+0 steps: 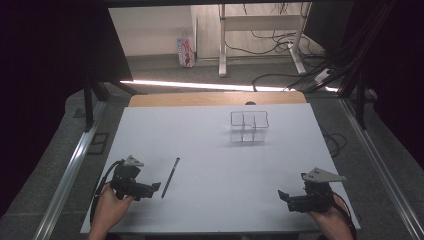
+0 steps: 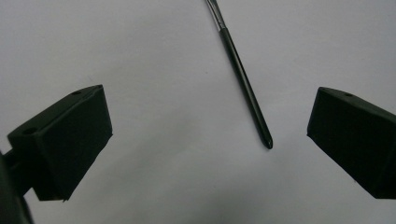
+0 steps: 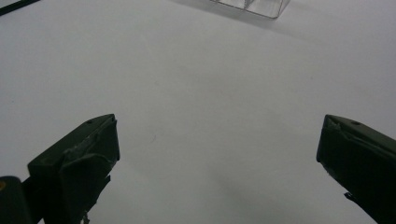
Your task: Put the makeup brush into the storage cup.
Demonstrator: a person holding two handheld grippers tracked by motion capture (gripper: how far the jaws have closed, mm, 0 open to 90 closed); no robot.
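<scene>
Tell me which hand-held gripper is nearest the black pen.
The left hand-held gripper: the black pen lies just past its open jaws, its tip between them in the left gripper view. The right hand-held gripper sits far across the table.

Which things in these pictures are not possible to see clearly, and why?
- Pen: its far end is cut off by the top edge of the left gripper view; in the high view it is too small to read any detail.
- Clear organizer: mostly cut off by the top edge of the right gripper view; its transparent walls make any contents hard to tell.
</scene>
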